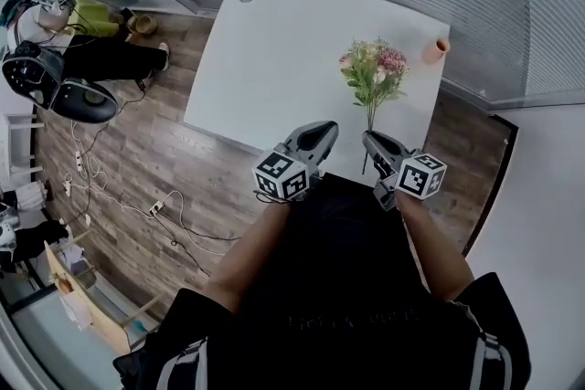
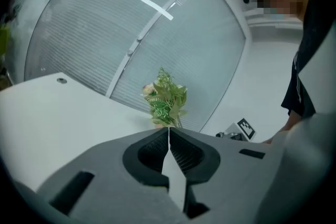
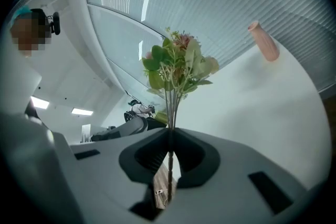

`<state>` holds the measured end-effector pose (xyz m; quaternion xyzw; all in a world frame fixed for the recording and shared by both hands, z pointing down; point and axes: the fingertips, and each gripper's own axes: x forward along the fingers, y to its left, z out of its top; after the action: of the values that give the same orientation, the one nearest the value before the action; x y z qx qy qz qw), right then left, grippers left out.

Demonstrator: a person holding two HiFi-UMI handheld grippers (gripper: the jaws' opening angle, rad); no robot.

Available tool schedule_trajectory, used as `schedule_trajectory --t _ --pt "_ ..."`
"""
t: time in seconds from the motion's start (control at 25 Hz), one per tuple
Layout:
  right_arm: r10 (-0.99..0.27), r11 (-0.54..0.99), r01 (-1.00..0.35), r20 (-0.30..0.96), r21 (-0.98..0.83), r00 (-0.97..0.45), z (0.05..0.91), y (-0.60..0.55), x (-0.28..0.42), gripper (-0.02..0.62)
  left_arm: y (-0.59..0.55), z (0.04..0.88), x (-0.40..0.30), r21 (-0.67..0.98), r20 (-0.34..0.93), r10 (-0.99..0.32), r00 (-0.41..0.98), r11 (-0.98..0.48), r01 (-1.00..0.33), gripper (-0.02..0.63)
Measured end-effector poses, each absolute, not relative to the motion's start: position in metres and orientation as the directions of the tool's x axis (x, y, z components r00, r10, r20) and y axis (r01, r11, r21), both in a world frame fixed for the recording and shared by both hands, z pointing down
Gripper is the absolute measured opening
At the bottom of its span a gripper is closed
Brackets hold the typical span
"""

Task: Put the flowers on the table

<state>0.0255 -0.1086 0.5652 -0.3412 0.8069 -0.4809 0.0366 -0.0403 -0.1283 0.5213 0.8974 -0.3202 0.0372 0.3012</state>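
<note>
A bunch of flowers (image 1: 373,74) with green leaves and pink and white blooms is held over the white table (image 1: 274,59). My right gripper (image 1: 370,142) is shut on its thin stems (image 3: 170,107), and the blooms (image 3: 178,63) stand beyond the jaws in the right gripper view. The left gripper (image 1: 324,134) hovers at the table's near edge, jaws together with nothing between them. In the left gripper view the flowers (image 2: 166,99) show just past the closed jaws (image 2: 168,131).
A pink vase (image 1: 437,49) lies on the table's far right corner, also seen as a pink vase (image 3: 264,41) in the right gripper view. Glass walls with blinds run behind the table. Cables, a chair and a seated person (image 1: 87,36) occupy the wooden floor at left.
</note>
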Motion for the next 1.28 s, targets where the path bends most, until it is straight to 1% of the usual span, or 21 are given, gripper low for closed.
schedule_trajectory --t 0.24,0.44,0.76,1.0,1.28 --pt "-0.565 0.261 -0.557 0.343 -0.788 -0.751 0.599 -0.108 0.031 0.045 -0.133 0.559 -0.048 0.578 0.299 -0.582 0.756 -0.519 -0.629 0.020" --pt "-0.558 0.247 -0.583 0.379 -0.774 -0.739 0.626 -0.105 0.030 0.046 -0.126 0.581 -0.046 0.565 0.346 -0.547 0.763 -0.527 -0.634 0.020" --pt "-0.508 0.224 -0.601 0.434 -0.767 -0.744 0.654 -0.103 0.013 0.045 -0.116 0.619 -0.050 0.573 0.429 -0.499 0.753 -0.494 -0.654 0.020" --pt "-0.503 0.201 -0.617 0.460 -0.761 -0.732 0.668 -0.105 0.014 0.046 -0.114 0.624 -0.051 0.593 0.432 -0.498 0.751 -0.471 -0.653 0.020" --pt "-0.491 0.131 -0.615 0.488 -0.777 -0.721 0.687 -0.101 0.009 0.046 -0.105 0.624 -0.051 0.596 0.441 -0.480 0.758 -0.475 -0.647 0.020"
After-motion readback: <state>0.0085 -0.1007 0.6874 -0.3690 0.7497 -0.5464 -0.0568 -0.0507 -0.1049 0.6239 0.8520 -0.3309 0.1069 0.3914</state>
